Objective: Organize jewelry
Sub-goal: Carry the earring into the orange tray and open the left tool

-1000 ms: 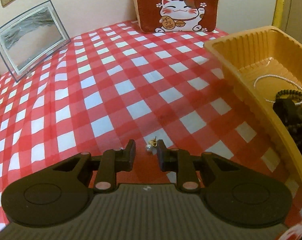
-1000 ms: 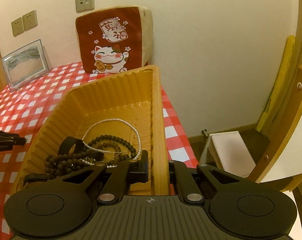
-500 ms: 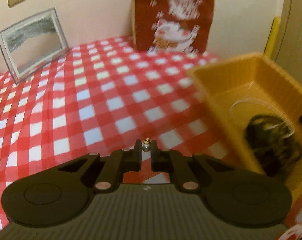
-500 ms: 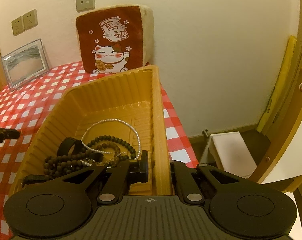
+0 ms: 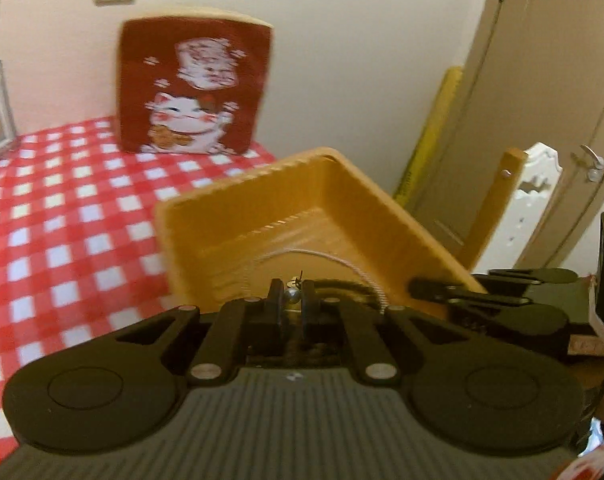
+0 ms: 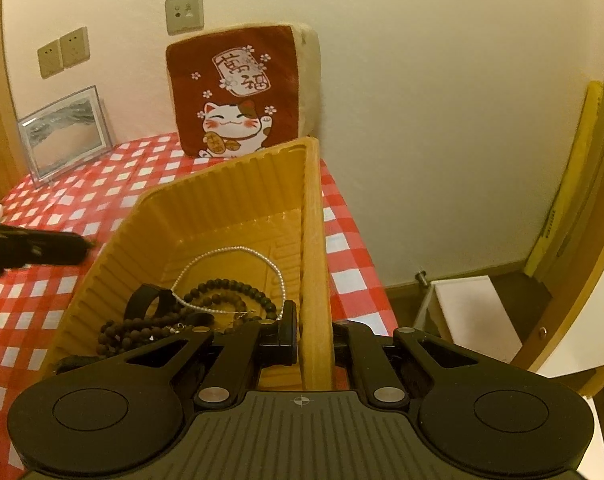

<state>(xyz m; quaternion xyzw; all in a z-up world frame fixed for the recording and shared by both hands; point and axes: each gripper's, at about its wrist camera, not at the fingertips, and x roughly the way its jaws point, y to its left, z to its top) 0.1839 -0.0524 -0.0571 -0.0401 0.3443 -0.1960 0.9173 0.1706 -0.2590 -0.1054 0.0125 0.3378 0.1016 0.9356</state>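
Note:
My left gripper is shut on a small pearl earring with a gold post, held above the near end of the yellow ribbed tray. In the right wrist view the left gripper comes in from the left at the tray's rim. My right gripper is shut on the tray's right wall. Inside the tray lie a pearl necklace, dark bead bracelets and a black band.
The tray sits on a red-and-white checked tablecloth. A lucky-cat cushion and a framed picture lean on the back wall. Past the table's right edge are a white stool and a wooden chair frame.
The left gripper closed on the earring lying on the cloth, lifted it and swung right to above the tray. The right gripper stayed put on the tray wall.

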